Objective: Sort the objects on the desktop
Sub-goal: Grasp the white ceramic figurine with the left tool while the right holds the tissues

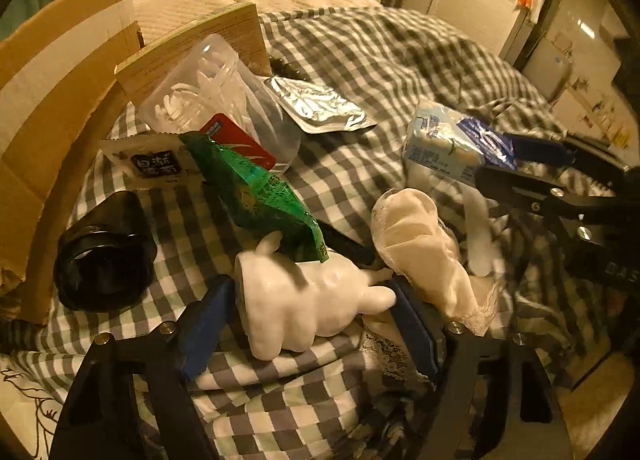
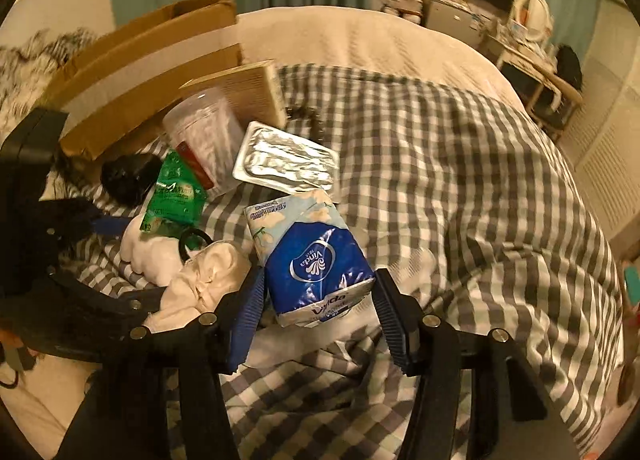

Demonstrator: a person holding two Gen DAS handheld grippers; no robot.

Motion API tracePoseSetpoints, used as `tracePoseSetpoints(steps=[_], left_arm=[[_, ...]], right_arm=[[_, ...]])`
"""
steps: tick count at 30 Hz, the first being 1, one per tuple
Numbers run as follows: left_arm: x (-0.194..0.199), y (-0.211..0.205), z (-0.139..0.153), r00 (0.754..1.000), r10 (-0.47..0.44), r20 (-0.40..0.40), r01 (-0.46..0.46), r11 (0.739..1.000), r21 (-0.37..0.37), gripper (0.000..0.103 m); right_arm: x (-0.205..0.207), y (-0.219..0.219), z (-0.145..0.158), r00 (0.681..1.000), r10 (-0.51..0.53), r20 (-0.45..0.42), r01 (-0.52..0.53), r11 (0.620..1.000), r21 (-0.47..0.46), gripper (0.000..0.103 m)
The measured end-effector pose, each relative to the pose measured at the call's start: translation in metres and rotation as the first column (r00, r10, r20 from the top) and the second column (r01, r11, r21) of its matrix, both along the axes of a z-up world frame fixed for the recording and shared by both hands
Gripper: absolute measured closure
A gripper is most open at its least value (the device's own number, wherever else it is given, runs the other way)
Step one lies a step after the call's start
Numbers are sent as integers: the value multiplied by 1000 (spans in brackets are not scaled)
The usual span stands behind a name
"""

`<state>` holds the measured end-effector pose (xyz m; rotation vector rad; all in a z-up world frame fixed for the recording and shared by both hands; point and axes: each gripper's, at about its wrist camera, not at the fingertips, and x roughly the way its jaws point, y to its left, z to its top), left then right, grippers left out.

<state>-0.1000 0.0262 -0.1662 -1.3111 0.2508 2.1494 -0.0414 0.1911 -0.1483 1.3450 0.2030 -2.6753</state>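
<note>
L gripper [image 1: 312,324]: jaws apart, straddling a white rabbit figurine [image 1: 308,300] that lies on its side on the checked bedcover [image 1: 400,60]. Blue pads sit at either flank; left pad looks v. close to the body, right pad near the ears/paws end. Can't tell if either pad truly presses, so I read it as not yet gripped. R gripper [image 2: 320,300]: jaws apart around a blue tissue pack [image 2: 316,264]; small gaps show both sides, so no firm hold there either.

Step, as I judge it: both hands at the grasp stage of sorting, one item each. Next move calls for closing squarely on each item, then lifting clear w/o dragging neighbours. Watch the green snack packet [image 1: 260,196], its corner lies over the rabbit's back and may come along. A cream cloth bundle [image 1: 420,252] touches the rabbit's ear end, just beside L's right finger.

Further out: black round object [image 1: 104,256] left of the rabbit, clear plastic tub [image 1: 216,92] and foil tray [image 1: 316,104] beyond, cardboard box [image 1: 60,80] at far left, prob. the drop spot.
</note>
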Motion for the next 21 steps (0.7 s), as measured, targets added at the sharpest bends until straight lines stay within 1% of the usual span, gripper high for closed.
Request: tracePoseSetpoints(steps=[4,7,10,15,18,21], left_arm=[[0,-2,4,1000,13,-8,-13,1000,10,23],[1,-3,8,999,25,-29,-25,1000,1,23],[4,-4,19,996,29,-82,-29,1000,3,23],[10,-6,37,981,43,-189,-44,999,-4,23],[9,-11,43,978,55,-201,-53,998,19,23],[5,-17,50,975,82,-208,-76,996,36,23]], right_arm=[[3,7,6,1000,-25,-8,24,999,-23,49],[-2,6,2,999,-29,-14,29,999,-18,49],[-1,7,3,999,-34,-27,34,999,-10,49],[3,7,13,997,-48,-66,49,999,3,49],[6,4,19,995,-48,-84,50,999,14,49],[8,2,26,994,-54,-96,54,999,-3,49]])
